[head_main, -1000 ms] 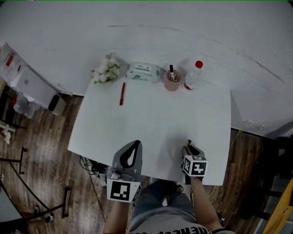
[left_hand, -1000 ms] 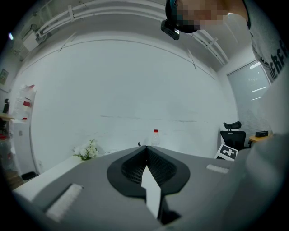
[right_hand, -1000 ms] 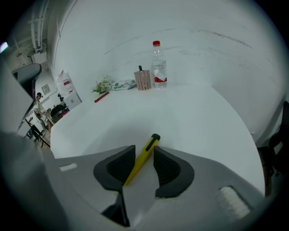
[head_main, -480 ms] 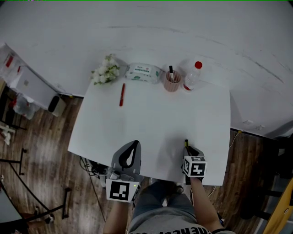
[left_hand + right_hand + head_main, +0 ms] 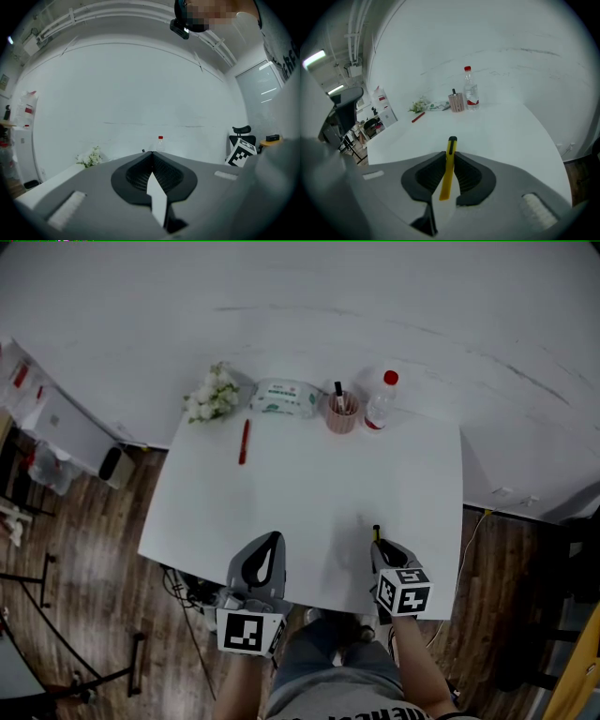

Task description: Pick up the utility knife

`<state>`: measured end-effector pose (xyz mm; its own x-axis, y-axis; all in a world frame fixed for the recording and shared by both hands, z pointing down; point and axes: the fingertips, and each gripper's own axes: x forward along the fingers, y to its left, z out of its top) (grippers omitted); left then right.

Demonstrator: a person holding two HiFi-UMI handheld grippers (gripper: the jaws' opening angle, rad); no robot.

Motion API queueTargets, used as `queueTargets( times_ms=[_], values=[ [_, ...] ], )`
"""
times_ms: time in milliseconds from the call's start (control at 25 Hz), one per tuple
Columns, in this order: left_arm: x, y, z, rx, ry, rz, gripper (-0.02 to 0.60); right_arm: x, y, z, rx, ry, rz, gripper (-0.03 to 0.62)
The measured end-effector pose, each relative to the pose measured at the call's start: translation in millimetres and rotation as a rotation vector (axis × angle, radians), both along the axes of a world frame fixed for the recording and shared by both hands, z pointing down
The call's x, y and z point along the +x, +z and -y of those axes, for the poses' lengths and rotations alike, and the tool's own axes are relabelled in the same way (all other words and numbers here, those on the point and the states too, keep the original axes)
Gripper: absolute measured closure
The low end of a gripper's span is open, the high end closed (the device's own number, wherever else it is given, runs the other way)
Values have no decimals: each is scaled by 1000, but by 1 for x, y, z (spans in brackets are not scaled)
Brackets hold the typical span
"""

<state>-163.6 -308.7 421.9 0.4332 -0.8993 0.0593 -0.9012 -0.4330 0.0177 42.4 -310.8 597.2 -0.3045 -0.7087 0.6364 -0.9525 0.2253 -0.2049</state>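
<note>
Okay, right gripper (image 5: 449, 154): fingers just closed on utility knife (image 5: 447, 173)
left gripper (image 5: 151, 153): fingers together, empty
risk: narrow grip, knife could pivot or slip if you swing

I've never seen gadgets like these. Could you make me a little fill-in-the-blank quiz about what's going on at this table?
1. The right gripper is clamped on a ____ utility knife.
2. The left gripper has its jaws together and holds ____.
3. The bottle at the far edge of the table has a ____ cap.

Missing words: yellow; nothing; red.

Note: the right gripper's jaws have just been closing, with the utility knife between them.
</note>
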Motion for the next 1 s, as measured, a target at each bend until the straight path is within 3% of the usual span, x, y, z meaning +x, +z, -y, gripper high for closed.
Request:
queueTargets(
  times_ms=[1000],
  values=[
    [39, -22, -40, 40, 10, -8, 561, 9, -117, -34, 327, -109, 63, 536]
  ],
)
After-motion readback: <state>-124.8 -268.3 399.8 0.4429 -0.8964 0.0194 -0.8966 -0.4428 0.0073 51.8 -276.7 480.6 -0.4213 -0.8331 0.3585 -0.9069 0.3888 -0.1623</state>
